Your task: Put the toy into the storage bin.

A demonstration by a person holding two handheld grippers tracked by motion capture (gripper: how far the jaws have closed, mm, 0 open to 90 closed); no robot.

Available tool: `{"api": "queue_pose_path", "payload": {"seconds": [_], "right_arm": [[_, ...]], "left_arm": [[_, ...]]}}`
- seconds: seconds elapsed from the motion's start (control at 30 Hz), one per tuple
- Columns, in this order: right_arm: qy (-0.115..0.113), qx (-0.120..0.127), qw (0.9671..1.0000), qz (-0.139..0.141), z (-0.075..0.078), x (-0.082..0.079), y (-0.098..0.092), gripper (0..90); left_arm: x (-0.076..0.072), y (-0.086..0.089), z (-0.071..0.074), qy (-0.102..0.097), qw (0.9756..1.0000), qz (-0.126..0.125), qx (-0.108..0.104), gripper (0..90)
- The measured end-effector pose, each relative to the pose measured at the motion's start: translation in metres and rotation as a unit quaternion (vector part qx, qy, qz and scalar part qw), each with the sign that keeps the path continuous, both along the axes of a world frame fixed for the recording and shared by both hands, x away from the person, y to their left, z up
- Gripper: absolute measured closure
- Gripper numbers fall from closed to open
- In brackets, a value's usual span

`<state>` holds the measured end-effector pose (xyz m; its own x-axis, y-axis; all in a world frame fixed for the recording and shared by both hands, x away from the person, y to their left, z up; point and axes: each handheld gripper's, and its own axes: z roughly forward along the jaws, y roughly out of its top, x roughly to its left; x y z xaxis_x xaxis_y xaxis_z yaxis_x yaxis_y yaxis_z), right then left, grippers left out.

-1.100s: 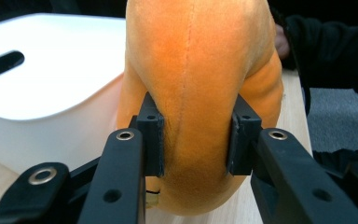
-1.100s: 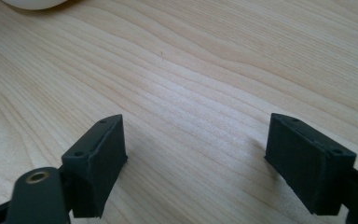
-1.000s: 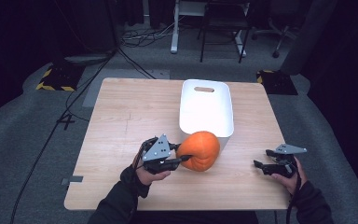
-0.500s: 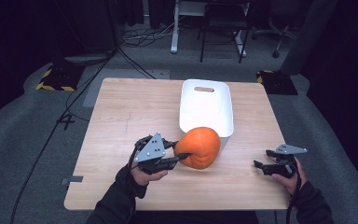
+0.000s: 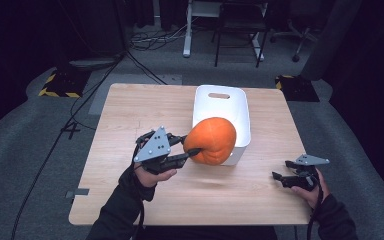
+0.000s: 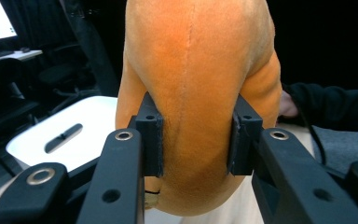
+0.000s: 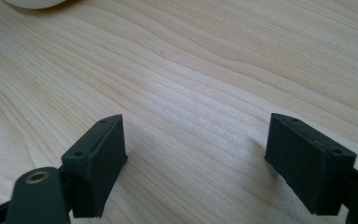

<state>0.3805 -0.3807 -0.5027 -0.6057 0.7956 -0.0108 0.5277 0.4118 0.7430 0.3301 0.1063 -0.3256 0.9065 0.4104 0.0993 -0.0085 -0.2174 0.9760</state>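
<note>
Left tool (image 5: 192,151) clamped on orange plush pumpkin (image 5: 211,140), off table (image 5: 130,115).

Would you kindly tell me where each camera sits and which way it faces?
High view: above the person's side, facing forward and down on the table; both forearms show.
Left gripper view: rides the left gripper, facing its pads pinching the orange plush pumpkin.
Right gripper view: rides the right gripper, facing bare tabletop.
Shared: the pumpkin and white bin.

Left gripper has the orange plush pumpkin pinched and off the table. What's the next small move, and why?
Probably carry it a little further forward, over the white bin. The left gripper is shut on the plush pumpkin, which hangs at the bin's near rim, not yet above its opening. The right gripper rests open, aside.
</note>
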Motion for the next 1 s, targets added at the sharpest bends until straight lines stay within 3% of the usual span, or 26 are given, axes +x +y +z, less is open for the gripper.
{"api": "queue_pose_path", "payload": {"seconds": [0.27, 0.37, 0.4, 0.53, 0.9, 1.0], "right_arm": [[0.0, 0.0, 1.0, 0.0, 0.0, 0.0, 0.0, 20.0], [-0.001, 0.0, 1.0, -0.001, 0.0, 0.0, 0.0, 20.0], [0.0, 0.001, 1.0, -0.001, 0.0, 0.0, 0.0, 19.9], [0.0, 0.001, 1.0, 0.0, 0.0, 0.0, 0.0, 19.9], [0.0, 0.001, 1.0, -0.001, 0.0, 0.0, 0.0, 20.0], [0.0, 0.0, 1.0, 0.0, 0.0, 0.0, 0.0, 20.0]], "left_arm": [[0.026, -0.004, 0.018, -0.011, 0.9998, 0.013, 0.011, 64.9], [0.031, -0.007, 0.02, -0.003, 0.9998, 0.016, 0.008, 64.9], [0.037, -0.006, 0.024, -0.019, 0.9992, 0.016, 0.032, 64.9], [0.052, -0.015, 0.029, -0.016, 0.9987, 0.019, 0.043, 64.9], [0.083, -0.035, 0.025, 0.002, 0.9979, 0.019, 0.063, 64.9], [0.093, -0.043, 0.019, 0.011, 0.9966, 0.018, 0.08, 64.9]]}}
